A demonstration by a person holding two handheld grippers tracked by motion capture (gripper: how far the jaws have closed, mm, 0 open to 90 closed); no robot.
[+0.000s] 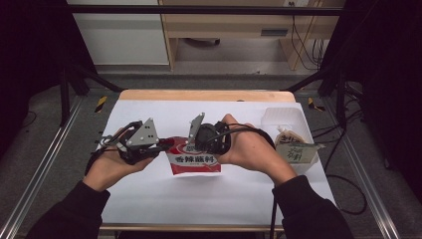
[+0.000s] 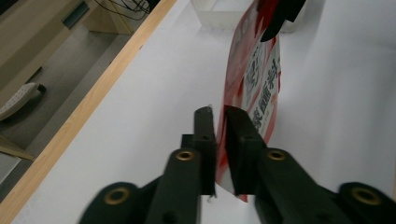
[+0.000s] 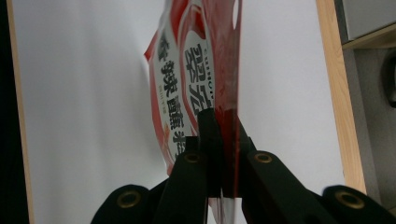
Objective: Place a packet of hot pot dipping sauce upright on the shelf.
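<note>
With both the left gripper point(image 2: 219, 116) and the right gripper point(image 3: 219, 116) pinching the red sachet's point(image 1: 194, 160) top edge, pull apart evenly to tear cleanly.

The red packet point(image 1: 194, 158) carries bold black Chinese characters on a white band, reading 香辣蘸料, running just past the fingertips of the right gripper point(image 3: 218, 116). Beside them, nearer those fingertips, larger characters sit in a white oval, seemingly 翠宏. The brown packet point(image 1: 293, 148) bears dark lettering, too small to read.
</note>
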